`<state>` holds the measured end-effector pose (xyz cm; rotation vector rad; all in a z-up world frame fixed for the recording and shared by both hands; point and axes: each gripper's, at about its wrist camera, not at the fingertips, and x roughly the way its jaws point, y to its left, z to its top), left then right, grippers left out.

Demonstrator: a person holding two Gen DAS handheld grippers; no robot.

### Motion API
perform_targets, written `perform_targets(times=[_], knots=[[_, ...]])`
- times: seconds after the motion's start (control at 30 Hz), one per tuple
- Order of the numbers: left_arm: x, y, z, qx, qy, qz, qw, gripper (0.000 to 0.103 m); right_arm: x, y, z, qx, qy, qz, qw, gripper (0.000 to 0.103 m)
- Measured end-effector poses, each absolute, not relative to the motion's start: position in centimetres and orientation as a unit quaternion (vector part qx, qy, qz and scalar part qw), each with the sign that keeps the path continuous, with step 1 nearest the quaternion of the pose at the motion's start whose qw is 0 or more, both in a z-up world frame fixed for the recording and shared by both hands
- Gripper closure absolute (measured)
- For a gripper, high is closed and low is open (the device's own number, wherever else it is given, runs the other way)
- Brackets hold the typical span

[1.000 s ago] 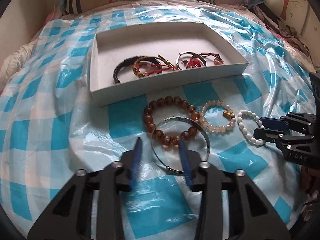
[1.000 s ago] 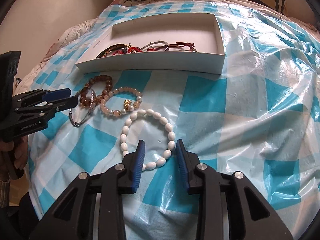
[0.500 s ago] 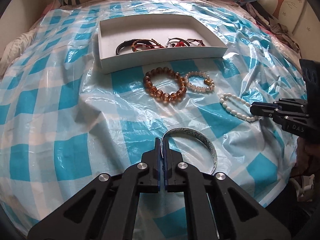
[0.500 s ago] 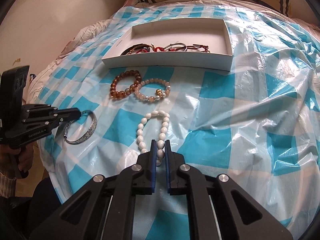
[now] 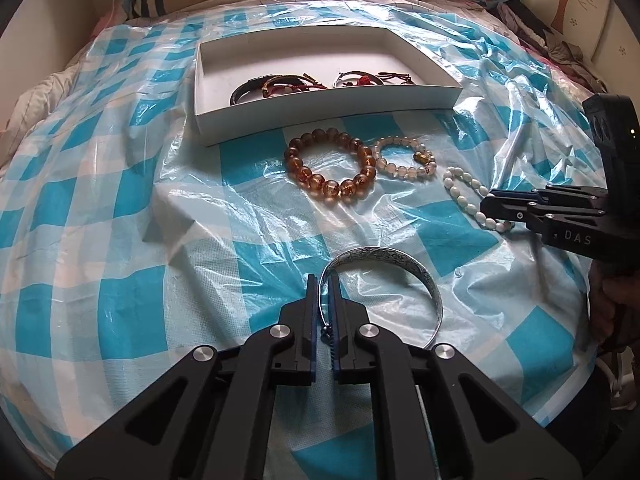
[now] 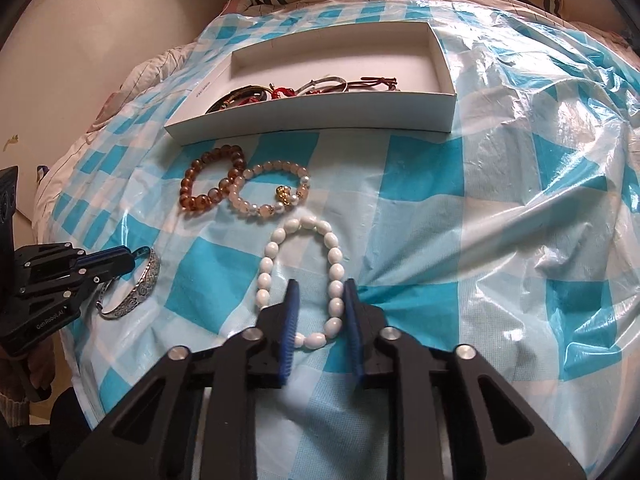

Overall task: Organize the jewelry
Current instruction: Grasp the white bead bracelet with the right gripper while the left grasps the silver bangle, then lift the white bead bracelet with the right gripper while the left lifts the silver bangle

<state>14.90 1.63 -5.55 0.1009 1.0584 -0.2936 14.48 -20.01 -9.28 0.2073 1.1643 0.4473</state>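
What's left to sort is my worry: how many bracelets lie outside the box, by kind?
Beaded bracelets: 3 (amber, pink, white)
Silver bangle: 1
Total: 4

hidden: box (image 6: 320,110) near wall covers bracelets' (image 6: 256,94) lower halves

Bed (image 6: 520,208): checked plastic sheet (image 5: 120,280), white box (image 5: 320,108), bracelets (image 6: 212,184).
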Motion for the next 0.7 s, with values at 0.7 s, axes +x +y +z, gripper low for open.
perform_targets(times=[0.7], knots=[[13.7, 1.6, -5.1, 0.004, 0.491, -0.133, 0.861, 0.099, 12.8, -21.7, -7.2, 0.195, 0.523, 0.221, 0.799, 0.095]])
